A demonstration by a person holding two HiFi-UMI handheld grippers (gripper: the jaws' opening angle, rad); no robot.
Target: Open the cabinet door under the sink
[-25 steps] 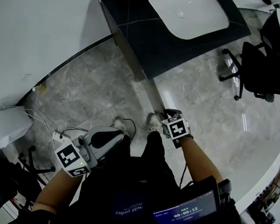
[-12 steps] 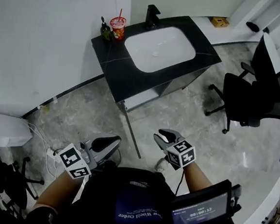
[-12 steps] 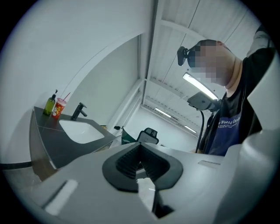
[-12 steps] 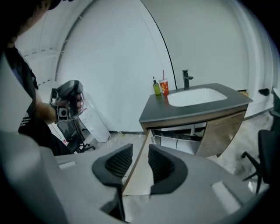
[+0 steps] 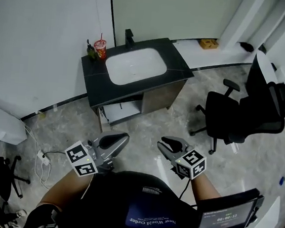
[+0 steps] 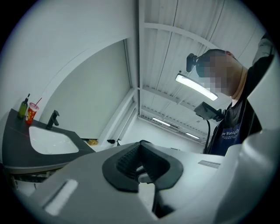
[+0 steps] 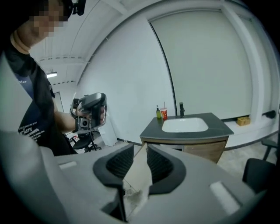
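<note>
Cabinet door point(image 7: 139, 166) open, far ahead of both fingertips.
Left gripper point(image 6: 140, 144) fingers together; right gripper point(image 7: 145, 151) slightly apart, just been closing, empty. Unheld door may swing shut.

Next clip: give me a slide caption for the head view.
Person stands back from the open sink cabinet; left gripper shut, right gripper narrowly open after closing a little, both empty.
</note>
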